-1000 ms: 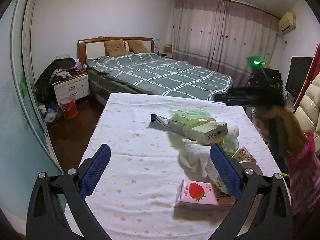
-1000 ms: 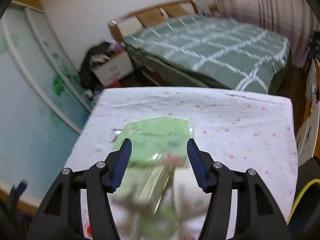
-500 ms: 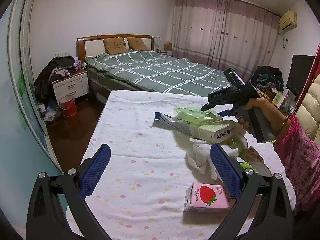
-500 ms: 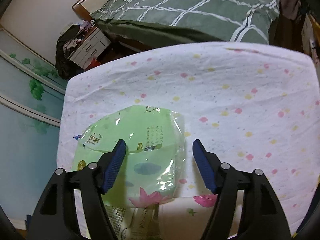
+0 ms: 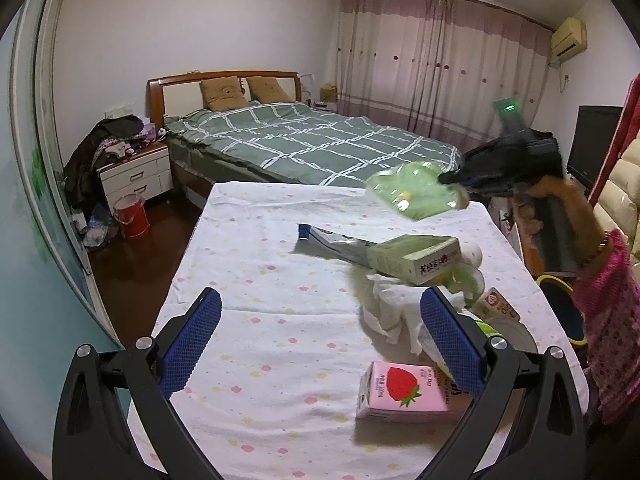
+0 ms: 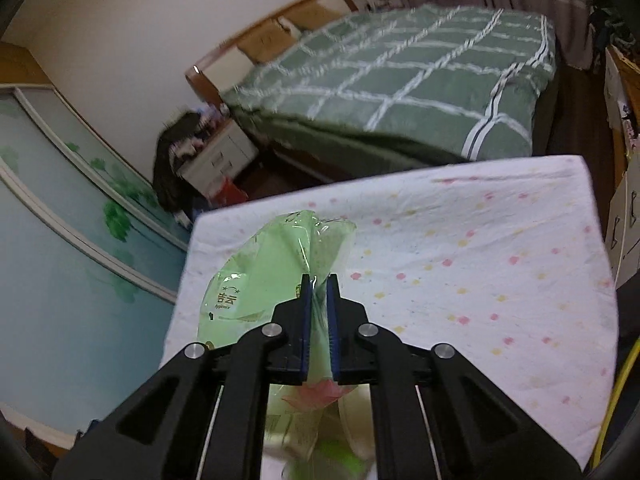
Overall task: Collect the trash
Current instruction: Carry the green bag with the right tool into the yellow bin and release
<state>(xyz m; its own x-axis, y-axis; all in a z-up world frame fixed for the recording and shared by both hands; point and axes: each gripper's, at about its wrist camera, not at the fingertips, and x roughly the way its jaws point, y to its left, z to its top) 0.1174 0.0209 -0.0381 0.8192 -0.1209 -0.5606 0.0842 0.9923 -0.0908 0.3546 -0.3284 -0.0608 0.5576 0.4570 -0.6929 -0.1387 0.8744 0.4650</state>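
My right gripper (image 6: 319, 282) is shut on a light green plastic wrapper (image 6: 276, 268), pinched and crumpled between its blue pads. In the left wrist view the same green wrapper (image 5: 416, 194) hangs in the air above the table, held by the right gripper (image 5: 444, 179) in a person's hand (image 5: 536, 208). My left gripper (image 5: 320, 344) stands open low over the near part of the table (image 5: 280, 280), with nothing between its fingers. On the table lie a green carton (image 5: 416, 258), a silver-blue packet (image 5: 332, 242), crumpled white tissue (image 5: 392, 312) and a pink strawberry milk carton (image 5: 400, 392).
The table wears a white cloth with small flowers (image 6: 460, 264). Behind it stands a bed with a green checked cover (image 5: 304, 144), a white nightstand (image 5: 136, 176) and a red bucket (image 5: 130, 216) on the dark floor. A black bin with a yellow rim (image 5: 560, 304) is at the table's right.
The right gripper's jaws have come together on the green wrapper, which lay between them open half a second ago. The wrapper has been lifted off the pile and carried up to the right.
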